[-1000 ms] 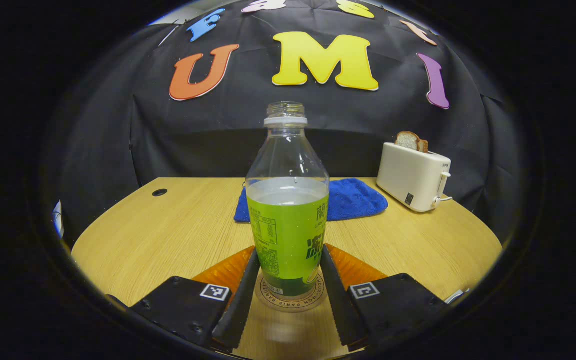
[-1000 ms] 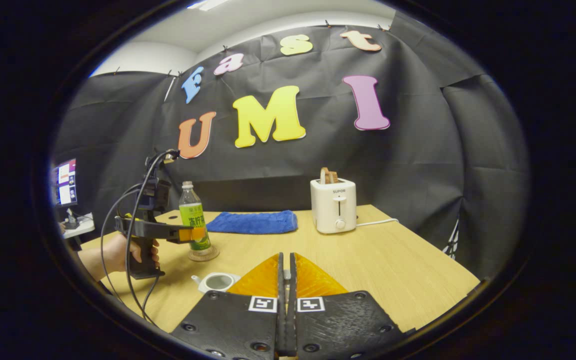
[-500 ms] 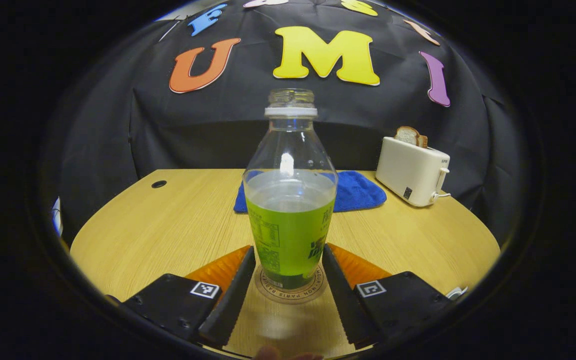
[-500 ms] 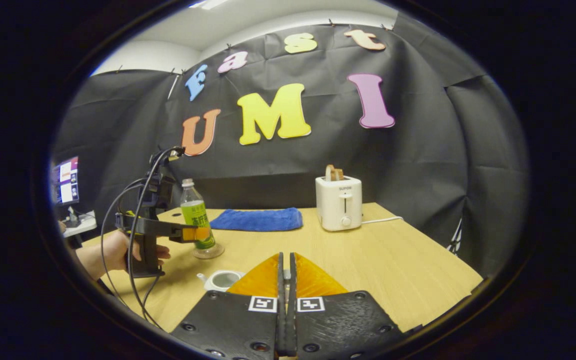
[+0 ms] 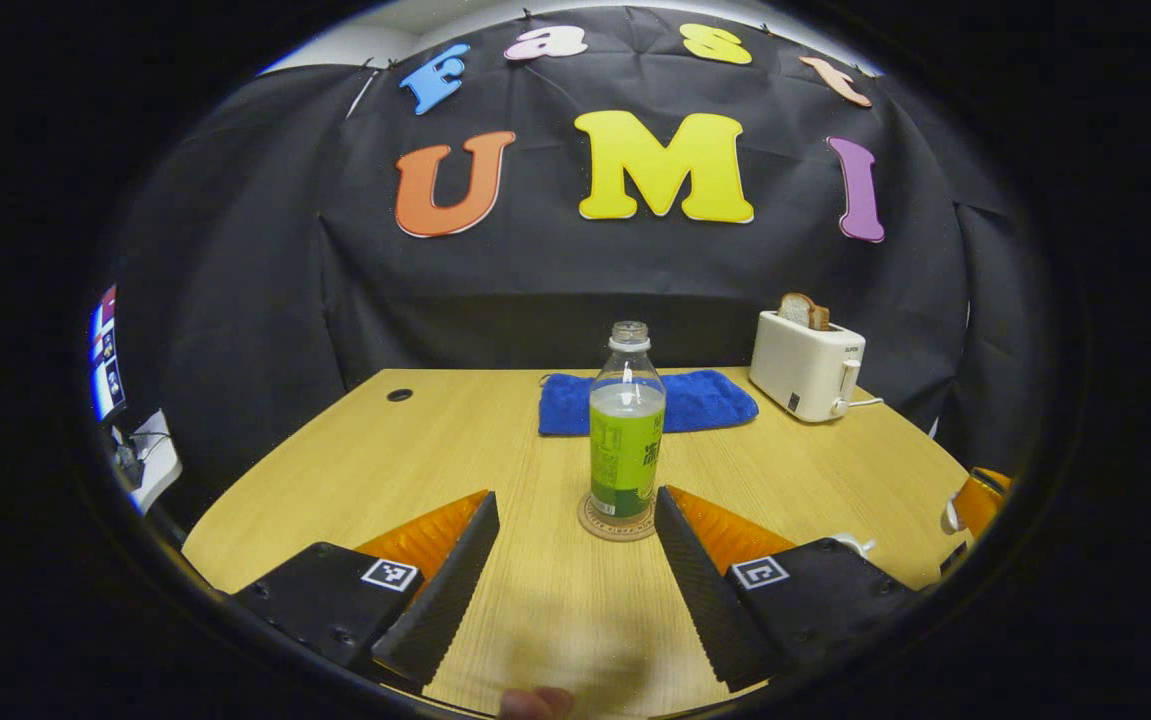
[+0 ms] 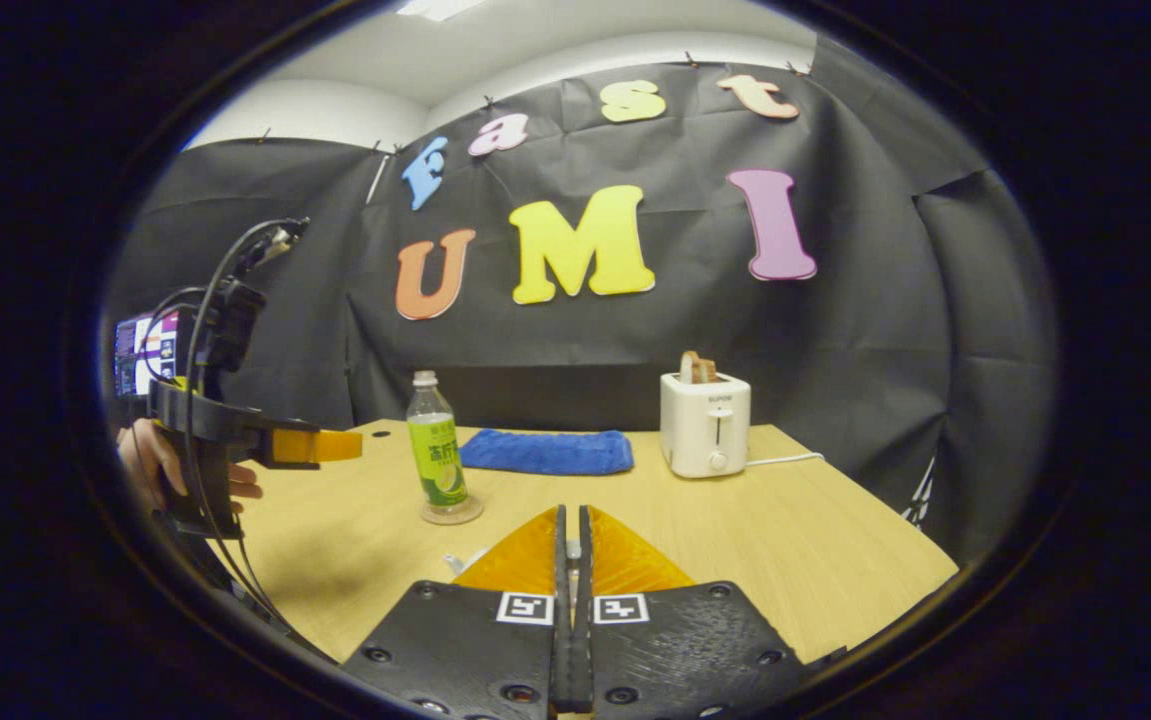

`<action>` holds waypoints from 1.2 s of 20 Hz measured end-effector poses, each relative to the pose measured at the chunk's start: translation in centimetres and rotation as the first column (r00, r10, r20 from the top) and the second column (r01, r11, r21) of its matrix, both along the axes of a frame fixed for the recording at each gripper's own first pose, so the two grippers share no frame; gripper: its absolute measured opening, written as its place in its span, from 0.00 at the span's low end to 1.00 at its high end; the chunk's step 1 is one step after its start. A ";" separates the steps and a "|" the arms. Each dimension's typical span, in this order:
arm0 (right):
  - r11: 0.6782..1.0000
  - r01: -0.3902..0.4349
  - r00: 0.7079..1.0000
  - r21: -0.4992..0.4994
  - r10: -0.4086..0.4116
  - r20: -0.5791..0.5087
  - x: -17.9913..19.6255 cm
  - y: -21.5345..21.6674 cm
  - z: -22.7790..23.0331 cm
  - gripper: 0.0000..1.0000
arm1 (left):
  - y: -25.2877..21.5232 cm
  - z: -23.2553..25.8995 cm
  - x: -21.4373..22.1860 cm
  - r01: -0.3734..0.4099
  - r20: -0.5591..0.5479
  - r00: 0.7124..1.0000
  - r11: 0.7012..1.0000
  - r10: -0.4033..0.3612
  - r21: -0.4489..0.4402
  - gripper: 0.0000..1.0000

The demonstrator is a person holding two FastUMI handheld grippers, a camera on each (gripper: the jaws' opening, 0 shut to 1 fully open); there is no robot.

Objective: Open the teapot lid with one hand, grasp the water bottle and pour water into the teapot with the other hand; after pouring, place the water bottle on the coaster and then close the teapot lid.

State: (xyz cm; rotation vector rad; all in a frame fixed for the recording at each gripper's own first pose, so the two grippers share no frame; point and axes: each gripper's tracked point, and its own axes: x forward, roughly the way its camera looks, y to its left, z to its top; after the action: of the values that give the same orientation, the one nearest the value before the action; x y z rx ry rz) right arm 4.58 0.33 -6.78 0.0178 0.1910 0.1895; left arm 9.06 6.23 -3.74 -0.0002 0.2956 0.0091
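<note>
- Left gripper view: your left gripper (image 5: 575, 560) has its jaws spread wide, backed off from the clear plastic water bottle with the green label (image 5: 626, 432), which half a second ago stood between them. It now stands upright, neck up, ahead of the fingertips on the round cork coaster (image 5: 616, 522).
- Right gripper view: your right gripper (image 6: 572, 570) has its ribbed jaws pressed together, though what they pinch can't be told; the bottle stands ahead, left of them, on the wooden table (image 6: 755, 520).

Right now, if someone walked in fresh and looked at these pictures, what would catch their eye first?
Probably the water bottle, green-labelled and uncapped, standing upright on the coaster mid-table, just ahead of the open left gripper. Behind it lie a blue cloth and, to the right, a white toaster with bread sticking out. In the right gripper view, the right gripper is shut.
</note>
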 end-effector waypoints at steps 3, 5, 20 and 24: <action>0.999 -0.038 0.999 -0.010 0.038 0.030 -0.3 1.6 1.2 0.02 | -0.1 1.7 -5.6 -0.017 0.025 0.999 0.995 0.019 -0.101 0.97; 0.998 -0.061 0.997 -0.003 0.061 0.039 -0.4 2.7 1.6 0.00 | 0.9 3.2 -8.2 -0.048 0.084 0.995 0.995 0.055 -0.089 0.98; 0.991 -0.121 0.992 -0.051 0.120 -0.032 5.4 6.5 -3.6 0.00 | 4.4 3.5 -15.8 -0.166 0.210 0.964 0.986 0.161 0.007 0.98; 0.991 -0.120 0.991 -0.056 0.116 -0.071 6.1 6.7 -5.4 0.00 | 4.8 3.1 -15.5 -0.167 0.206 0.965 0.986 0.163 0.005 0.98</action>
State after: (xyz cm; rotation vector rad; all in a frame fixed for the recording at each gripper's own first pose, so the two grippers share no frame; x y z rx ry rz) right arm 10.70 7.07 -12.15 -0.0467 0.2659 0.3014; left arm -6.43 11.08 -0.65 -0.0037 0.0879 0.1771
